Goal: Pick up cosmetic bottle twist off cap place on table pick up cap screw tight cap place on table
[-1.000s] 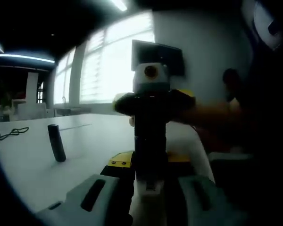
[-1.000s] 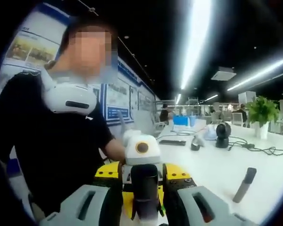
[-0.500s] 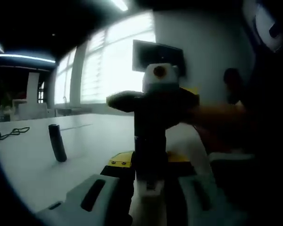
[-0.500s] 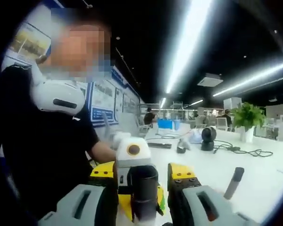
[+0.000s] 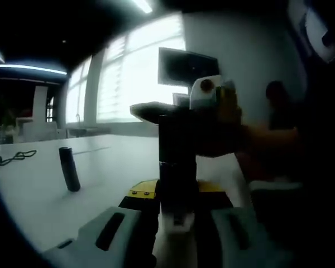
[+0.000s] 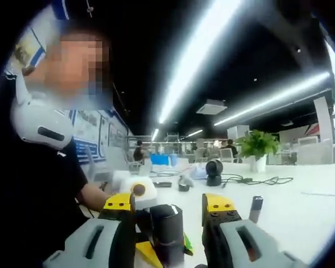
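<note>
Rolled well over since a second ago: right gripper (image 6: 168, 226), with its own view tipped so the ceiling lights now run steeply across it. Seen from the left gripper view, crosses in from the right at the top of the dark cylindrical cosmetic bottle (image 5: 177, 184), its white-and-yellow head tipped to the right instead of sitting square above. Reads as one turn of the wrist spent on the dark round cap (image 5: 177, 137). Left gripper (image 5: 176, 223) unchanged over the same second: clamped on the pale lower end of the bottle, holding it upright and clear of the white table (image 5: 39, 206). Right jaws now stand apart around the cap, a strip of bright table showing between the cap and one jaw, wider than half a second ago. Taken as the grip let go at the end of the twist, probably to reset for another turn. Cap sits flush on the bottle, seam visible, no gap; judged not yet off. Task therefore early: unscrewing in progress, cap not yet set down, re-tightening to follow. Short dark stick-shaped tube (image 5: 70, 169) stands untouched on the table, well apart to the left. Person in black top (image 6: 39, 201) close behind the grippers in the right gripper view. Risk at next re-grip: off-centre bite slipping on the smooth cap.
</note>
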### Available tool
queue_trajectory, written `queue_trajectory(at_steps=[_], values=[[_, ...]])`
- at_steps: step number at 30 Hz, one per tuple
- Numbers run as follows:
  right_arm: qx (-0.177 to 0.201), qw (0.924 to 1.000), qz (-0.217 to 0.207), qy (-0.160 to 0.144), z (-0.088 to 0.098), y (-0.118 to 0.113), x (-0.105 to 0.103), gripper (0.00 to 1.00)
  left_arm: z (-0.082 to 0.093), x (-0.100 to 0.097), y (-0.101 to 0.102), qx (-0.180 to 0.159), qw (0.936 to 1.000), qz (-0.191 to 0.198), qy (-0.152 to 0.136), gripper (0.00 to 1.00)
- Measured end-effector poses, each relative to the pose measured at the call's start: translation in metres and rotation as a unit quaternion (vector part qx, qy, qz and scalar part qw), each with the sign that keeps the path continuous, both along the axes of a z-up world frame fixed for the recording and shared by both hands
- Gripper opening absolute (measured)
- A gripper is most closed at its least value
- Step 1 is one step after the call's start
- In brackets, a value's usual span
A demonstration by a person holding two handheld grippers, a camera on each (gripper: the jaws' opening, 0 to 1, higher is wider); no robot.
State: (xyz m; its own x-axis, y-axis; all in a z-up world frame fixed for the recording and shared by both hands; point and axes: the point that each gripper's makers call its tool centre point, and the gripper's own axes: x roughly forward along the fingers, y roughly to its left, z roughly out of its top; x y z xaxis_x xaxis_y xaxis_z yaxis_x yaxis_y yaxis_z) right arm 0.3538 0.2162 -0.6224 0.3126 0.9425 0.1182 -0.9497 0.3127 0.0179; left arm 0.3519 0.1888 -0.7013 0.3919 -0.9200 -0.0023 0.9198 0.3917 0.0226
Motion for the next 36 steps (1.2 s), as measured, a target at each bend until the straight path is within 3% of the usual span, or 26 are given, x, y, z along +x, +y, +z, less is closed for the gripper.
queue_trajectory(at_steps=[5, 8, 13, 20, 23, 25, 29, 30, 32, 36], values=[[0.023, 0.9975, -0.058, 0.032, -0.003, -0.009, 0.011, 0.41, 0.0, 0.0, 0.0, 0.0, 1.0, 0.001, 0.002, 0.13], [0.016, 0.9942, -0.103, 0.028, -0.006, -0.016, 0.014, 0.4, 0.0, 0.001, 0.001, 0.0, 1.0, 0.003, 0.002, 0.13], [0.019, 0.9917, -0.124, 0.026, -0.002, -0.008, -0.002, 0.4, 0.0, 0.001, 0.001, 0.0, 1.0, 0.003, -0.001, 0.13], [0.013, 0.9884, -0.15, 0.022, -0.004, -0.004, -0.005, 0.4, 0.0, 0.001, 0.001, 0.0, 1.0, 0.004, -0.001, 0.13], [0.018, 0.9842, -0.175, 0.023, -0.005, -0.006, 0.0, 0.4, 0.0, 0.001, 0.001, 0.001, 1.0, 0.004, -0.002, 0.13], [-0.001, 0.9795, -0.201, 0.009, -0.01, -0.007, 0.004, 0.4, 0.0, 0.002, 0.001, 0.001, 1.0, 0.005, -0.003, 0.13], [-0.011, 0.9701, -0.242, 0.011, -0.016, -0.008, 0.005, 0.4, 0.0, 0.003, 0.001, 0.001, 1.0, 0.009, -0.004, 0.13], [-0.009, 0.9704, -0.241, 0.007, -0.015, -0.005, 0.002, 0.4, 0.0, 0.004, 0.002, 0.001, 0.9999, 0.01, -0.004, 0.13], [0.015, 0.9678, -0.25, 0.029, -0.014, -0.005, 0.003, 0.41, 0.0, 0.004, 0.001, 0.001, 0.9999, 0.009, -0.004, 0.13], [-0.003, 0.9616, -0.274, 0.014, -0.014, -0.002, 0.004, 0.4, 0.001, 0.003, 0.001, 0.001, 0.9999, 0.01, -0.006, 0.13]])
